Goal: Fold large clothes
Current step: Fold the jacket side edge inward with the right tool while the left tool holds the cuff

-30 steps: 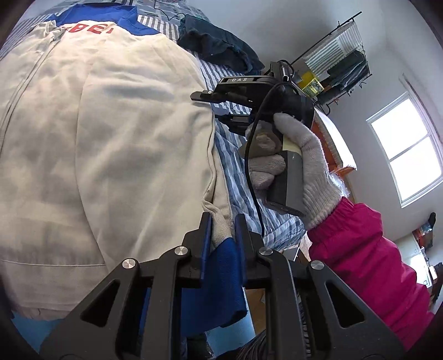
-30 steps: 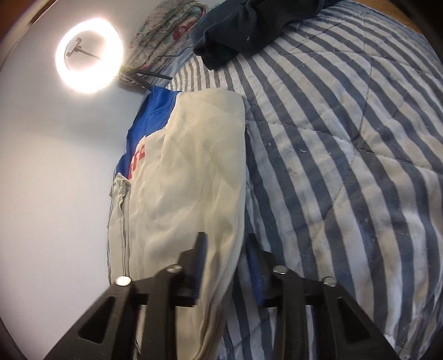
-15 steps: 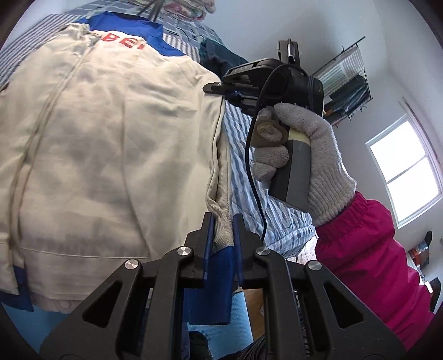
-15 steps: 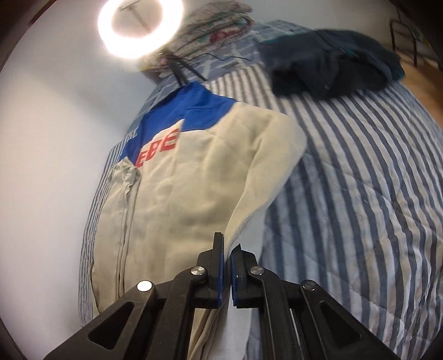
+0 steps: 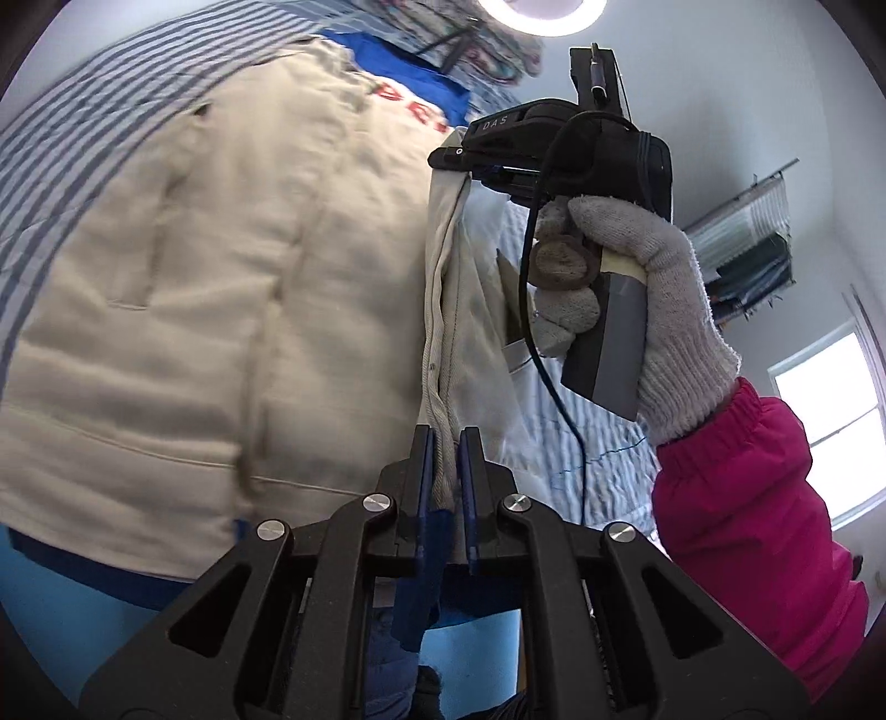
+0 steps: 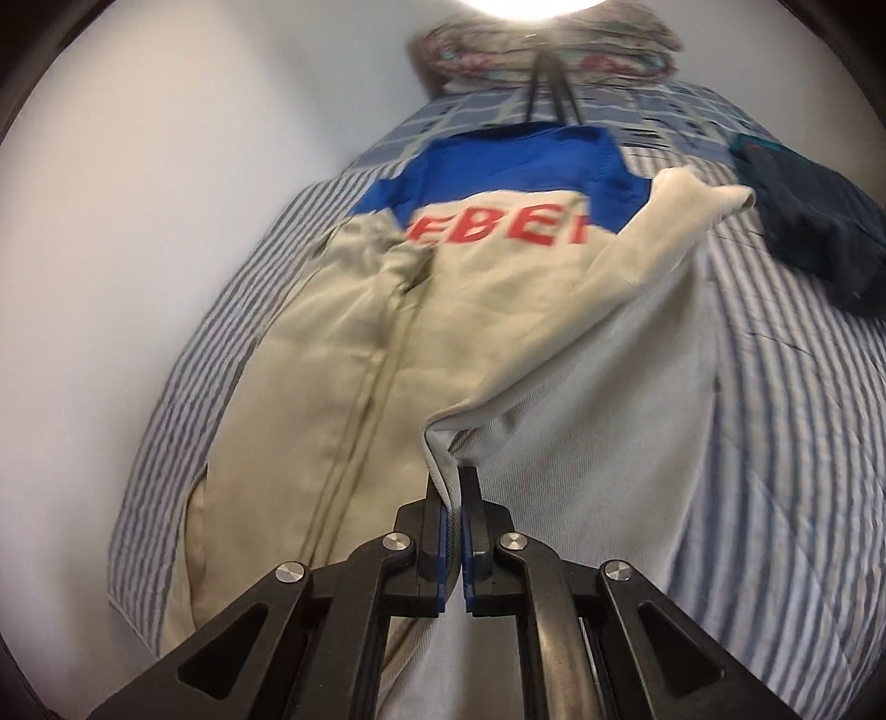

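Observation:
A cream zip jacket (image 5: 221,277) with a blue yoke and red letters lies on the striped bed. My left gripper (image 5: 443,443) pinches the jacket's ribbed hem corner; its jaws are closing with the fabric between them. Further up the same edge, my right gripper (image 5: 459,160) is held by a gloved hand (image 5: 664,288). In the right wrist view the right gripper (image 6: 453,482) is shut on the jacket's (image 6: 332,360) side edge. That side is raised off the bed, and its pale lining (image 6: 581,387) faces the camera.
A dark blue garment (image 6: 814,232) lies on the striped bedspread (image 6: 803,443) at the right. A folded patterned blanket (image 6: 554,50) and a ring light (image 5: 540,11) stand at the bed's head. A clothes rack (image 5: 742,238) and a window (image 5: 830,421) are beyond the pink sleeve (image 5: 747,526).
The right gripper shut on the jacket's side edge. Both grippers then lifted that edge off the bed and swung it leftward over the jacket's body, showing the lining.

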Demonstrator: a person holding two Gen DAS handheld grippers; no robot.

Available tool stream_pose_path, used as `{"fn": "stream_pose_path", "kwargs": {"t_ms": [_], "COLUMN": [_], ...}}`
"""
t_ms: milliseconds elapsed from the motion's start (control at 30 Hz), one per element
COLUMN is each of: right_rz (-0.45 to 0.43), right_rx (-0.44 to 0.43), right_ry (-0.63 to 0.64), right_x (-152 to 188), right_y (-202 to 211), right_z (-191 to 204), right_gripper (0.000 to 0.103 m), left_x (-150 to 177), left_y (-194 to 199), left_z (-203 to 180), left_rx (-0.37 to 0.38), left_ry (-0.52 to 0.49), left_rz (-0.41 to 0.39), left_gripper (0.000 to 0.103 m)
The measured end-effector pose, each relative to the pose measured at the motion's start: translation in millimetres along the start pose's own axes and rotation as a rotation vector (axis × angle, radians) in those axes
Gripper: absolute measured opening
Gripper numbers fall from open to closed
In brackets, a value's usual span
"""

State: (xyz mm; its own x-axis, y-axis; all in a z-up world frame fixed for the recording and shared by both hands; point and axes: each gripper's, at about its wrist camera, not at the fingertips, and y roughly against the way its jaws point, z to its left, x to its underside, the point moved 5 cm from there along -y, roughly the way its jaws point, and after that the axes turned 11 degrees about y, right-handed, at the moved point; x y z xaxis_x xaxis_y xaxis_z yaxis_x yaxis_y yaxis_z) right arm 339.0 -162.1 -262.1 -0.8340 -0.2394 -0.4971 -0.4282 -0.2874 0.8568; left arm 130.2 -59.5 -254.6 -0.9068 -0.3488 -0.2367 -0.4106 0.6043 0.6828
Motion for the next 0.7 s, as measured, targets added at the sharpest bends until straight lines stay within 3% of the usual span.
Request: {"fn": "stream_pose_path", "kwargs": {"t_ms": [233, 367, 467, 500, 600, 700], "right_rz": [0.095, 0.075, 0.044, 0.01, -0.055, -0.041], "right_rx": [0.054, 0.004, -0.123, -0.171, -0.182, -0.151], "right_ry": [0.125, 0.124, 0.032, -0.009, -0.086, -0.131], "right_x": [3.5, 4.5, -0.1, -1.8, 1.3, 26.8], "right_y": [-51.5, -47.0, -27.5, -14.7, 19.7, 43.5], "right_z": [36.9, 32.7, 20.7, 13.9, -10.7, -30.8], "right_gripper": [0.001, 0.002, 0.021, 0.032, 0.033, 0.037], "left_x": [-2.3, -0.6, 1.8, 2.3, 4.6, 7.7], "left_y": [-1.2, 0.2, -1.6, -1.4, -0.2, 2.6], "left_z": [36.7, 34.0, 37.2, 37.8, 37.3, 36.4], "left_rx": [-0.065, -0.082, -0.092, -0.097, -0.101, -0.113], "left_ry": [0.052, 0.023, 0.014, 0.01, 0.001, -0.022], "left_rz": [0.001, -0.007, -0.006, -0.008, -0.012, -0.021], "left_gripper": [0.007, 0.007, 0.006, 0.006, 0.006, 0.005]}}
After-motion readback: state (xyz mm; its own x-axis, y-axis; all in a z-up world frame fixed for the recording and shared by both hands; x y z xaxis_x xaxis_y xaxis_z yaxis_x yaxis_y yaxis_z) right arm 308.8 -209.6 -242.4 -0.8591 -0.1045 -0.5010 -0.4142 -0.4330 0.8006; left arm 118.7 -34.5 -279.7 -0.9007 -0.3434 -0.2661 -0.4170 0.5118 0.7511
